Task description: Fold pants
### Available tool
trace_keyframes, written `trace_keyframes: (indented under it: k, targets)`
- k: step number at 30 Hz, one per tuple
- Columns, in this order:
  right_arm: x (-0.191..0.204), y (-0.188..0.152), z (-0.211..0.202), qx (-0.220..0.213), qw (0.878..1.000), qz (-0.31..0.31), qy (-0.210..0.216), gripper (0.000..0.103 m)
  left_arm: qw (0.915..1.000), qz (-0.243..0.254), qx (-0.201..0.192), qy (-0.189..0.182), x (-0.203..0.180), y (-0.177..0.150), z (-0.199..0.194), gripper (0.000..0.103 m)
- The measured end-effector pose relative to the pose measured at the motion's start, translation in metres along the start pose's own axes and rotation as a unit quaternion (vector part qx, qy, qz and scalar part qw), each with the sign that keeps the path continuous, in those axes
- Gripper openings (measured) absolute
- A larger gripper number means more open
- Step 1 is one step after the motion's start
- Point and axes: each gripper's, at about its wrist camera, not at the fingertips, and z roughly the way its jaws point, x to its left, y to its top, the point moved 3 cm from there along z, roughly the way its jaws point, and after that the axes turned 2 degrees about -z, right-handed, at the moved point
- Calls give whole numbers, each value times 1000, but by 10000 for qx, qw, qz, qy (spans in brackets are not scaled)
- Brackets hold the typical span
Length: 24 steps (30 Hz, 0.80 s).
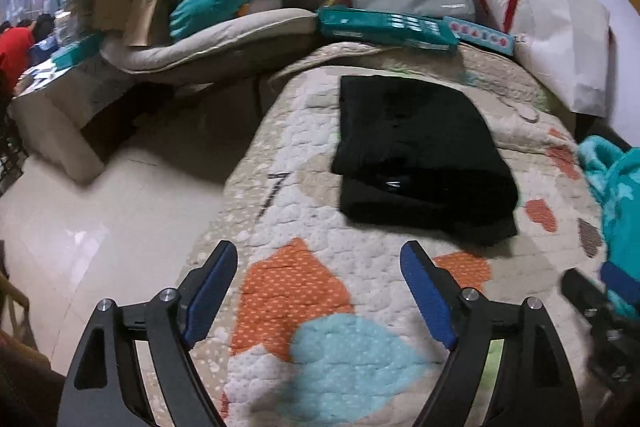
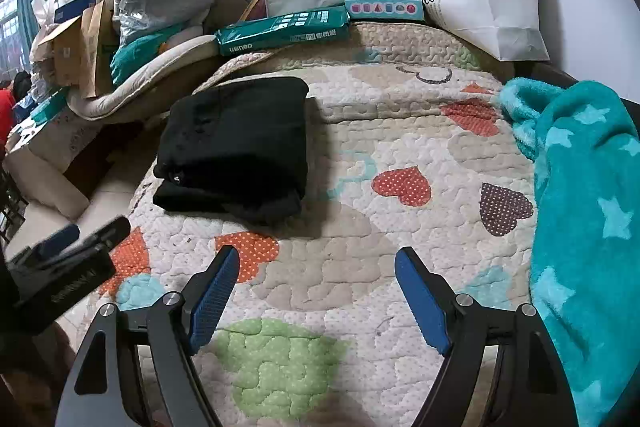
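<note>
Ahead of both tools, on the quilted bed point(image 2: 360, 147), lie the black pants point(image 1: 424, 159), folded into a compact stack. Left tool point(image 1: 320, 291) released, empty; right tool point(image 2: 316, 291) likewise. Pants sit forward-right of left, forward-left of right, roughly between. Long axis runs away from the tools; layered edge faces them.

Quilted bed point(image 2: 400, 131), pale tiled floor point(image 1: 80, 227)
</note>
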Motion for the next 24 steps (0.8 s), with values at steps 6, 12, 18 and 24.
trace_keyframes:
  k: [6, 12, 18, 24]
  targets:
    - [-2, -7, 9, 192, 9997, 131, -15, 85, 9995, 298, 69, -102, -13, -6, -5, 83]
    - [-6, -13, 10, 254, 9995, 152, -52, 85, 9988, 352, 278, -172, -17, -11, 0, 83]
    - [-4, -17, 12, 325, 9993, 196, -35, 85, 9981, 387, 443, -202, -18, -16, 5, 83]
    - [3, -18, 11, 307, 9995, 47, -54, 85, 9965, 302, 688, -355, -17, -20, 11, 83]
